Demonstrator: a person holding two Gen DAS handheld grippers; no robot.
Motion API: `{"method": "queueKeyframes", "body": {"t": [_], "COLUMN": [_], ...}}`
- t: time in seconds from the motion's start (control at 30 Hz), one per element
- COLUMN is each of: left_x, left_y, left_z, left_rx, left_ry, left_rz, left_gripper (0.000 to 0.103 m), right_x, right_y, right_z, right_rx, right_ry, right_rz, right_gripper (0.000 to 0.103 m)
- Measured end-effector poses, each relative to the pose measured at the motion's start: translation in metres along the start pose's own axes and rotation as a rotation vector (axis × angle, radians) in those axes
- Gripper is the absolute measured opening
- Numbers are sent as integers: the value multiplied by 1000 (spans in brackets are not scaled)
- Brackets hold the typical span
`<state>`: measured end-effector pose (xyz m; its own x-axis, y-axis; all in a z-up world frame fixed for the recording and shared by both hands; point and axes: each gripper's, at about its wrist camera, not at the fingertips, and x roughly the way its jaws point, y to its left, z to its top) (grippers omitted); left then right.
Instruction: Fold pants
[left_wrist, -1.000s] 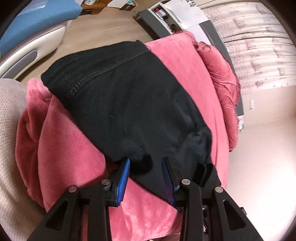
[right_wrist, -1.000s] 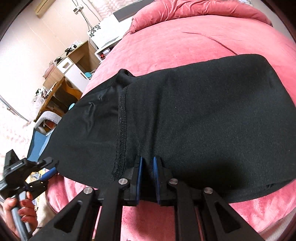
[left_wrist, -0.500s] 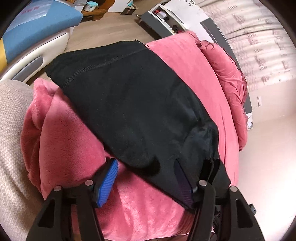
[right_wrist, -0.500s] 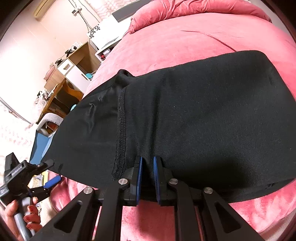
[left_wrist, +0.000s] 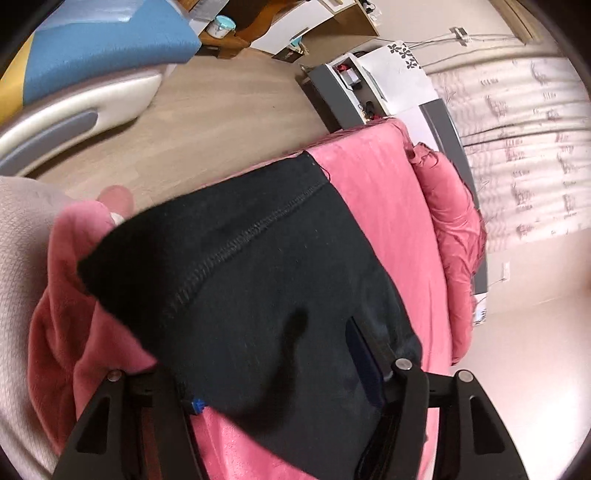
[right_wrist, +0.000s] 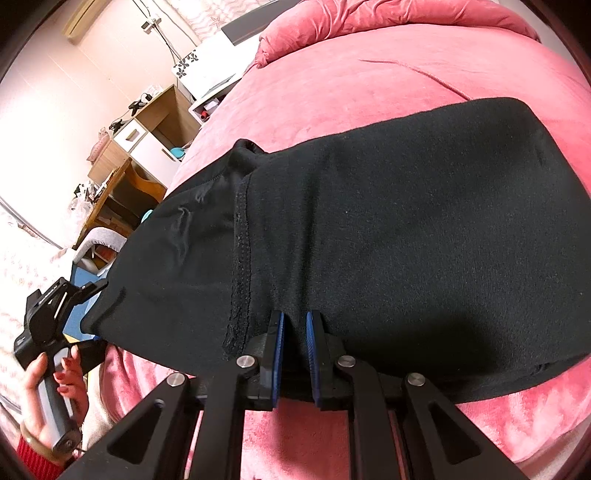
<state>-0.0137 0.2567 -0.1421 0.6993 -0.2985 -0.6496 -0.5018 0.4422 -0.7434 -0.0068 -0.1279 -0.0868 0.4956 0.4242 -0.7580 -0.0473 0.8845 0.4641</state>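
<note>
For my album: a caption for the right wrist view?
Right gripper pinching black pants on a pink blanket.

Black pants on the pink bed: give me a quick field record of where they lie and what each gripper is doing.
garment: black pants, spread flat on the pink blanket
seam: stitched seam beside the right gripper
right gripper: shut on the near pants edge
left gripper: jaws just opened, wide apart, pants corner draped between them, not pinched
left hand: holds the left gripper's handle at the pants' far end

Wood floor (left_wrist: 229, 110); patterned curtain (left_wrist: 524, 155); wooden desk (right_wrist: 122, 192) by pale wall (right_wrist: 55, 81).
</note>
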Motion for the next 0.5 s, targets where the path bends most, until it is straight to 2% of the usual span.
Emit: {"method": "queueKeyframes", "body": {"t": [0.07, 0.13, 0.17, 0.27, 0.33, 0.5], "left_x": [-3, -4, -5, -12, -20, -40], "left_y": [6, 9, 10, 6, -2, -47], "left_z": [2, 3, 5, 7, 7, 3], "left_rx": [-28, -28, -17, 31, 77, 230], "left_ry": [-1, 9, 14, 3, -9, -47], "left_rz": [-48, -57, -51, -110, -134, -214], "left_gripper": [53, 21, 17, 14, 14, 13], "right_x": [0, -4, -9, -9, -4, 15], "right_y": [0, 1, 5, 19, 19, 14], "right_z": [0, 1, 1, 4, 5, 8], "right_rx": [4, 5, -11, -64, -53, -43], "right_ry": [-1, -22, -49, -61, -59, -14], "right_rz": [1, 9, 27, 48, 57, 41], "right_gripper": [13, 14, 17, 18, 18, 16]}}
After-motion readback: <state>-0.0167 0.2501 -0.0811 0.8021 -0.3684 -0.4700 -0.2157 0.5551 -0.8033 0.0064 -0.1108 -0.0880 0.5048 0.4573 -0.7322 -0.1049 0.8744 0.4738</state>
